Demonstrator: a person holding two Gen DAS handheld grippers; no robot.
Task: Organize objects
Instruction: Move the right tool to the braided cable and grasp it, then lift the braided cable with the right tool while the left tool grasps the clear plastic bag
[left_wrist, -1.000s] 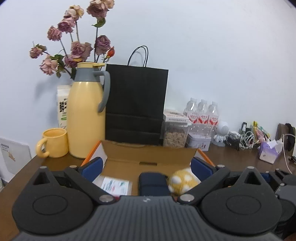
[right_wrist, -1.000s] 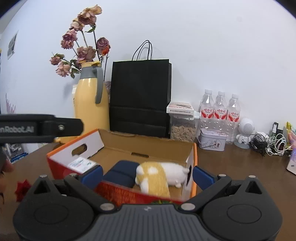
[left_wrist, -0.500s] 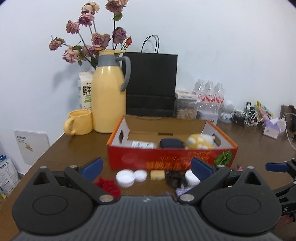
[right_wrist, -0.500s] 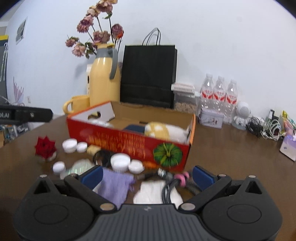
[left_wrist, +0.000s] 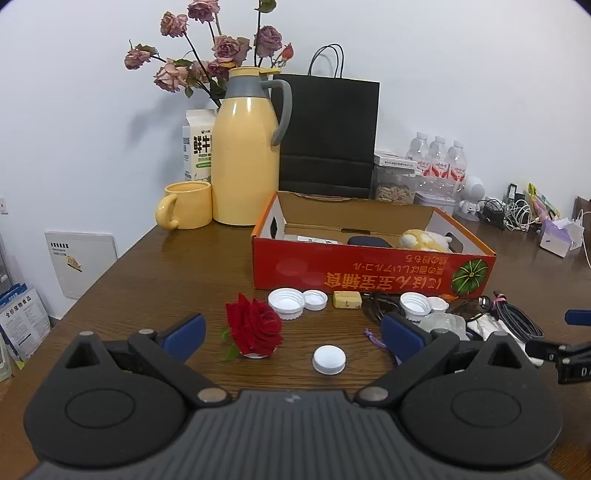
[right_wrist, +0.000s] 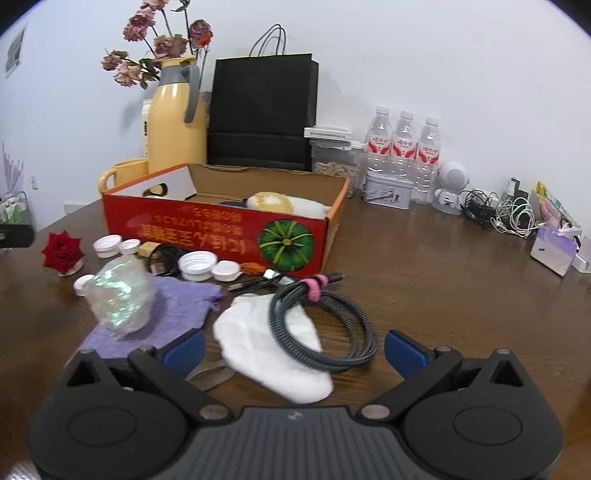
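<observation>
A red cardboard box (left_wrist: 373, 275) (right_wrist: 221, 232) sits mid-table with a yellow-white plush toy (left_wrist: 424, 240) (right_wrist: 284, 203) and a dark case inside. In front of it lie a red rose (left_wrist: 255, 325) (right_wrist: 62, 251), white caps (left_wrist: 282, 301) (right_wrist: 197, 265), a single cap (left_wrist: 328, 359), a coiled grey cable (right_wrist: 325, 325), a white cloth (right_wrist: 273, 354), a purple cloth (right_wrist: 173, 314) and an iridescent wrapped thing (right_wrist: 120, 295). My left gripper (left_wrist: 291, 336) is open, just short of the rose and cap. My right gripper (right_wrist: 293, 349) is open over the cloth and cable.
Behind the box stand a yellow thermos (left_wrist: 247, 162) with dried roses, a yellow mug (left_wrist: 186, 205), a milk carton (left_wrist: 197, 146), a black paper bag (left_wrist: 328, 133), water bottles (right_wrist: 404, 147), a tin (right_wrist: 386, 192) and tangled chargers (right_wrist: 498, 214). A tissue pack (right_wrist: 554, 251) lies far right.
Both grippers have pulled back from over the box toward the near table edge, both empty and open. The loose items in front of the box have come into view.
</observation>
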